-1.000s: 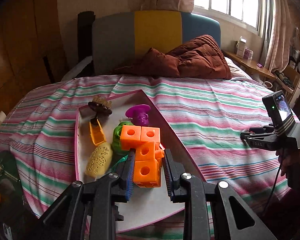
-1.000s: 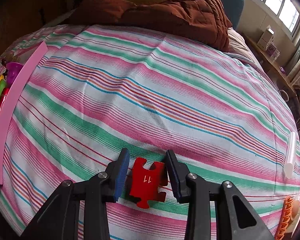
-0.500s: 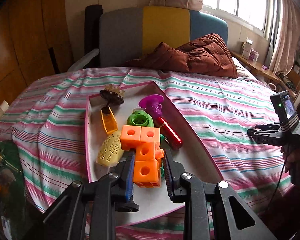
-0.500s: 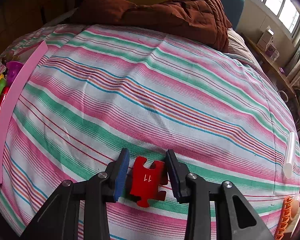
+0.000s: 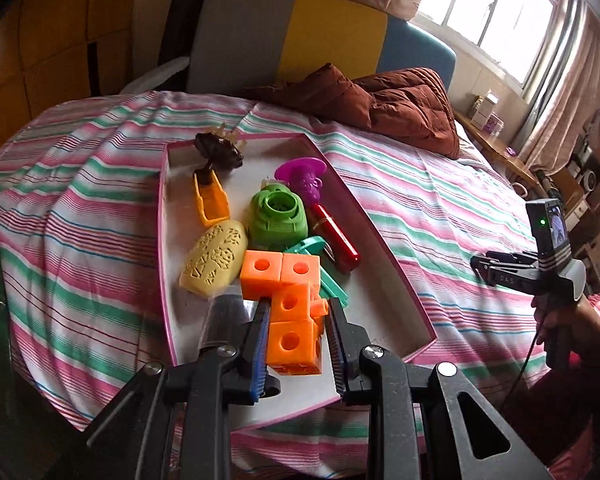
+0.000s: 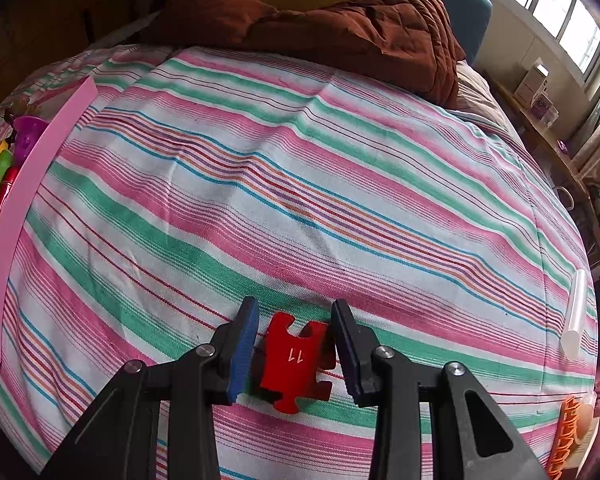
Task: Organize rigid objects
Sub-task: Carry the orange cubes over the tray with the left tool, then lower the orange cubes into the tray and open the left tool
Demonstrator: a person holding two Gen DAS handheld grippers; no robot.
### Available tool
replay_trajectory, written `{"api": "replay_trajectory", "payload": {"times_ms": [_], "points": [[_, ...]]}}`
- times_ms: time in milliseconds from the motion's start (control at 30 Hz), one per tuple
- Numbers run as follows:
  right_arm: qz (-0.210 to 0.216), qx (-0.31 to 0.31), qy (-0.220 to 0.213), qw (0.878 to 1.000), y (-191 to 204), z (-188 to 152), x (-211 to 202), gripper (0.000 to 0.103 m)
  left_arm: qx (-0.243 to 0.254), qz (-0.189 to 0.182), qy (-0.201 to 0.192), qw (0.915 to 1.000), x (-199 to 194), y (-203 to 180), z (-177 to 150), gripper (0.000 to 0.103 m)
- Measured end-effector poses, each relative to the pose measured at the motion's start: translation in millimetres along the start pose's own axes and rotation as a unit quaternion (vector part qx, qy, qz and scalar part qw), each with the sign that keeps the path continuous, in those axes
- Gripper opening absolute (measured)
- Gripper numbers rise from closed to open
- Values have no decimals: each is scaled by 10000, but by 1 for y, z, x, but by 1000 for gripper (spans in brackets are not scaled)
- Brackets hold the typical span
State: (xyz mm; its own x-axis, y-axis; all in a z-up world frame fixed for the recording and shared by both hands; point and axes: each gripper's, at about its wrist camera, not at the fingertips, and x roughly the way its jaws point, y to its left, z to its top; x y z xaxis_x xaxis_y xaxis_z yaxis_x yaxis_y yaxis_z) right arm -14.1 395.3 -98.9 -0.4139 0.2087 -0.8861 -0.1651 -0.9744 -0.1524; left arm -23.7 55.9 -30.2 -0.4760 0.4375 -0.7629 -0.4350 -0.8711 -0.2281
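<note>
We see a striped bedspread [image 5: 440, 200] by a window [image 5: 492, 4]. Left tool [image 5: 298, 342] clamps the orange block cluster [image 5: 288, 304] over the pink tray [image 5: 400, 280] — long axis running near-to-far. Right tool [image 6: 296, 354] grips the red puzzle piece [image 6: 294, 364].

Left gripper [image 5: 298, 338] clamped; right gripper [image 6: 296, 344] seemingly clamped too.

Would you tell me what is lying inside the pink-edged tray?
The tray holds a yellow perforated oval, green piece, purple toy, orange scoop and red cylinder. The held orange cubes partly cover a teal piece.
</note>
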Motion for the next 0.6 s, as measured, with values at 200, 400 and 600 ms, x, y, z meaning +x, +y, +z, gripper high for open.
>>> {"api": "replay_trajectory", "payload": {"times_ms": [200,400,600], "points": [[-38,-46,2,10000,2,0,0,37,393,31,10,9992,5,-18,-3,26],[-97,-115,-5,9999,5,-1,-2,37,-118,257,284,9992,21,-2,-1,26],[-104,-118,-4,9999,6,-2,-3,37,170,436,282,9985,32,-15,-1,26]]}}
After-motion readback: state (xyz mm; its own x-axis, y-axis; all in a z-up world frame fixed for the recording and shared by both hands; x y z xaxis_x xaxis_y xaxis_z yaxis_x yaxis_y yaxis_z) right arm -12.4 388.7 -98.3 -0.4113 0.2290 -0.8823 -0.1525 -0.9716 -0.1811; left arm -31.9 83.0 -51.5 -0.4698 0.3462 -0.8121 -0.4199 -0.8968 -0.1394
